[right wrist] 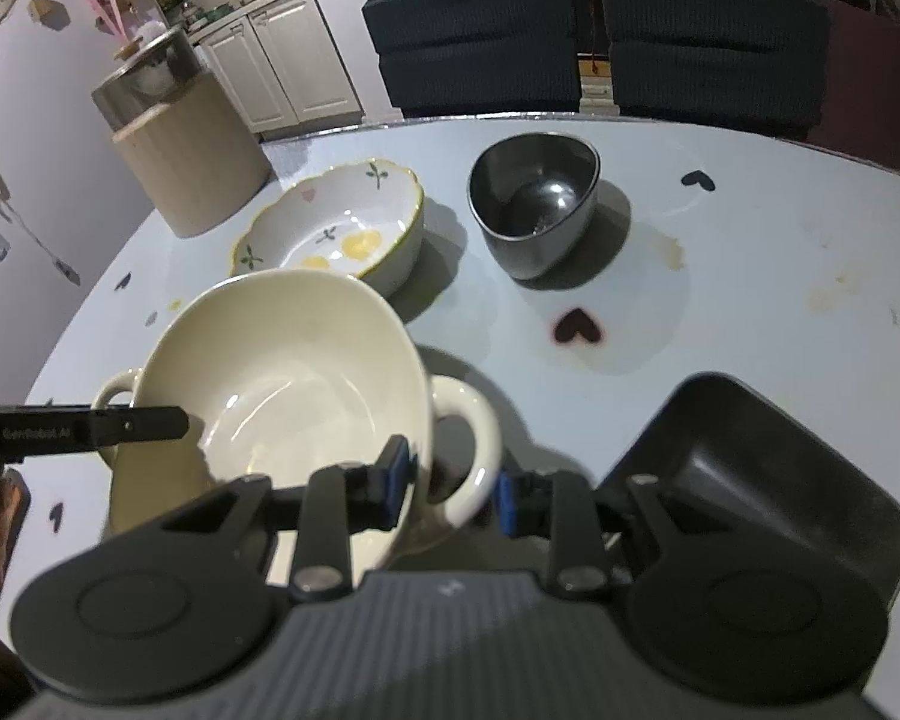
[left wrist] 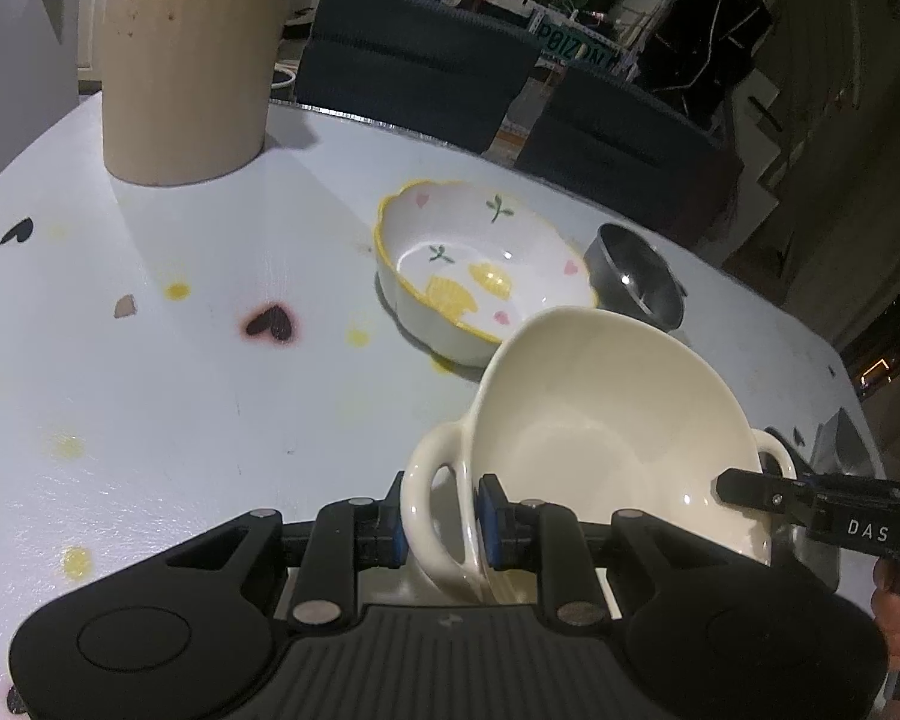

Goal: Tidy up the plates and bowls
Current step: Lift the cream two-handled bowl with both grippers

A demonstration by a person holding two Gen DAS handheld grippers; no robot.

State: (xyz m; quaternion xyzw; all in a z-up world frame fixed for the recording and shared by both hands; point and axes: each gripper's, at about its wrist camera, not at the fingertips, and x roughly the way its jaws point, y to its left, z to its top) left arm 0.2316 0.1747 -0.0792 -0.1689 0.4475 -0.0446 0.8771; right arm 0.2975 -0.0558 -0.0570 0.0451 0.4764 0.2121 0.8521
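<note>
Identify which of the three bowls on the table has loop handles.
The plain cream bowl, nearest the cameras, has a loop handle on each side. The floral bowl has a scalloped yellow rim and no handles; the metal bowl is smooth and handleless.

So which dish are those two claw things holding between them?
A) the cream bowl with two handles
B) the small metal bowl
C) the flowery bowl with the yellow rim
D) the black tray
A: the left gripper and the right gripper each clamp a handle of the cream bowl.
</note>
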